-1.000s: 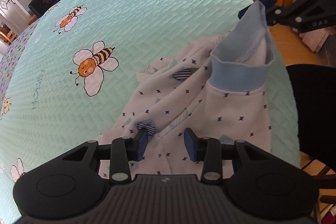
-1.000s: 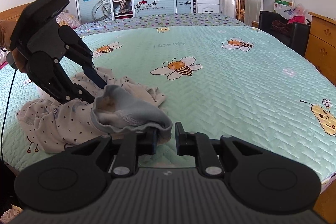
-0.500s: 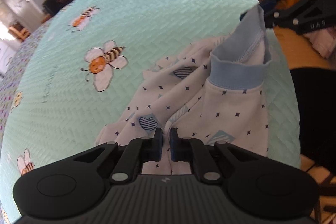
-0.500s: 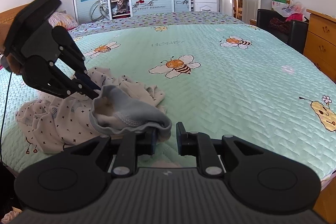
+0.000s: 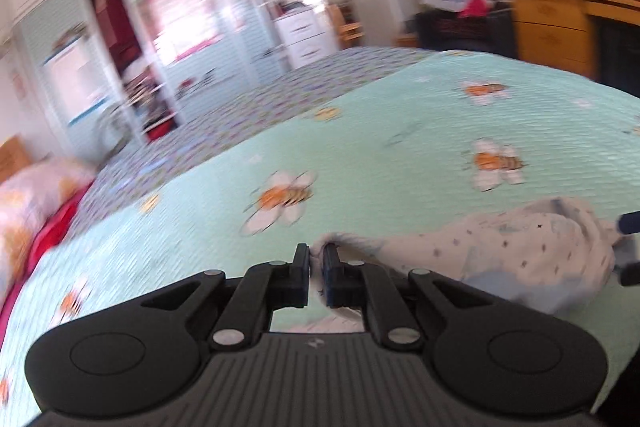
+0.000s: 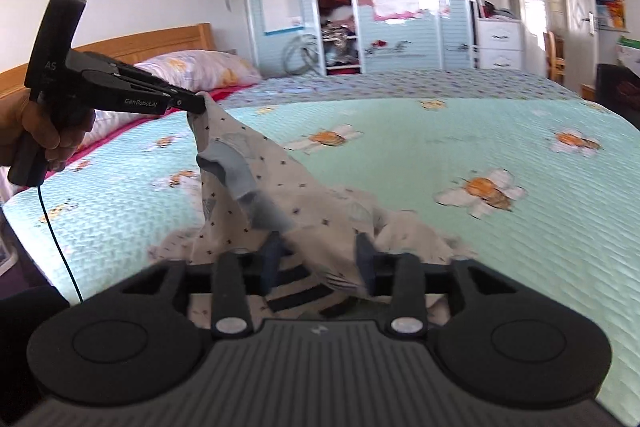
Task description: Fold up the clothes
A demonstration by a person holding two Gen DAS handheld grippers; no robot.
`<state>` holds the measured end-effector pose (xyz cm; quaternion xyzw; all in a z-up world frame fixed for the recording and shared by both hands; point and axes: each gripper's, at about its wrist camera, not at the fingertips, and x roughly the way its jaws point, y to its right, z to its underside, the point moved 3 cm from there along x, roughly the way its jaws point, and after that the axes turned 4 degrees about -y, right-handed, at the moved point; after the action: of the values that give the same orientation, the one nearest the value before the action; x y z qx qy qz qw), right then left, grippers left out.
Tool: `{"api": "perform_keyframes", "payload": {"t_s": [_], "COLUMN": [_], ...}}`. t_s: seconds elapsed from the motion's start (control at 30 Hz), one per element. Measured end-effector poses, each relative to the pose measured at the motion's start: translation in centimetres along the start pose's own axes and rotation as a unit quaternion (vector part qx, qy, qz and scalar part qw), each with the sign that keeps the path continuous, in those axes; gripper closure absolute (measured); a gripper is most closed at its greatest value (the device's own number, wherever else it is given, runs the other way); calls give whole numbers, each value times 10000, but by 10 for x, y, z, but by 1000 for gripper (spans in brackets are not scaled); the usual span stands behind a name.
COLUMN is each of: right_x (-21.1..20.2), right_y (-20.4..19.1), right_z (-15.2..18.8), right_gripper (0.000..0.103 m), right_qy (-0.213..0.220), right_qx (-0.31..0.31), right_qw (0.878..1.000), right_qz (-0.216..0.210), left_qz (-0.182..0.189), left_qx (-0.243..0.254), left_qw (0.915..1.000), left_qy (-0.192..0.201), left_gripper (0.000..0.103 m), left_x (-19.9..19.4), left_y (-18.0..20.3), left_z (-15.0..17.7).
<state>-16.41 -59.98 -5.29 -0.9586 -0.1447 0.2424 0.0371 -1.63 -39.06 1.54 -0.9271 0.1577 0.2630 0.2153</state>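
While the left gripper (image 6: 200,103) pinches a corner of the spotted garment (image 6: 280,195) and lifts it above the bed (image 6: 460,251), the cloth slopes down from that corner toward the right gripper (image 6: 318,261). The right gripper's jaws have just been opening; cloth drapes loosely between them near the bed's near edge, so the right one is nearer the slack end.

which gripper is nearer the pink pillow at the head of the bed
Left. The left gripper, shut on the garment, is raised close beside the pillow. The right gripper, open around the cloth, sits nearer the foot of the bed.
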Motion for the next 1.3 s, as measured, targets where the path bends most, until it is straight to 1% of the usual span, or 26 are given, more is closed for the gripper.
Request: {"api": "perform_keyframes", "payload": {"t_s": [0.03,0.1,0.23,0.3,0.33,0.43,0.47,0.5,0.57,0.67,0.7,0.77,0.83,0.87,0.9,1.03,1.13,1.2,1.3], "right_x": [2,3,3,4,5,17,24,32,44,58,59,55,50,51,52,65,75,79,78], "right_y": [-5,-12,-14,-15,-18,-29,-33,-37,-41,-41,-40,-41,-47,-50,-53,-62,-63,-62,-60], "right_z": [-1,-1,10,17,19,24,27,30,35,44,44,43,41,42,44,57,66,66,61], "right_gripper": [43,43,43,43,43,45,49,56,58,66,66,66,66,66,66,66,66,67,67], "right_qy": [21,0,-231,-331,-336,-371,-417,-463,-569,-730,-722,-552,-323,-285,-257,-250,-363,-470,-612], "right_qx": [-89,-399,-1110,-1588,-1841,-2528,-2751,-2972,-3392,-3982,-4138,-4445,-4753,-4907,-5066,-5739,-6086,-6184,-6156], "right_qw": [10000,9991,9920,9839,9792,9648,9589,9525,9381,9138,9068,8934,8786,8703,8613,8184,7926,7844,7856], "right_qz": [-21,110,557,750,780,623,551,479,400,343,346,359,322,309,291,165,91,32,-82], "left_qz": [-136,-137,-181,-212,-218,-224,-241,-258,-275,-280,-299,-318,-242,-205,-205,-187,-169,-160,-143], "left_qx": [-170,-541,-1036,-1239,-1302,-1370,-1351,-1332,-1338,-1434,-1467,-1599,-1733,-1772,-1781,-1775,-1753,-1750,-1757], "left_qw": [9997,9979,9933,9909,9900,9887,9888,9890,9888,9877,9873,9855,9837,9832,9831,9831,9833,9832,9829], "left_qy": [-101,-340,-473,-481,-499,-568,-580,-592,-596,-552,-526,-480,-406,-381,-374,-401,-450,-489,-537], "left_gripper": [97,97,97,97,97,97,97,97,96,96,96,96,96,96,96,96,96,96,96], "left_x": [1,11,22,24,24,27,27,28,28,27,27,27,27,27,27,27,28,28,30], "left_y": [-8,-23,-38,-42,-43,-45,-45,-45,-47,-54,-57,-63,-68,-70,-70,-70,-71,-72,-73], "left_z": [6,16,30,34,36,43,45,47,50,50,49,48,46,46,45,45,47,50,53]}}
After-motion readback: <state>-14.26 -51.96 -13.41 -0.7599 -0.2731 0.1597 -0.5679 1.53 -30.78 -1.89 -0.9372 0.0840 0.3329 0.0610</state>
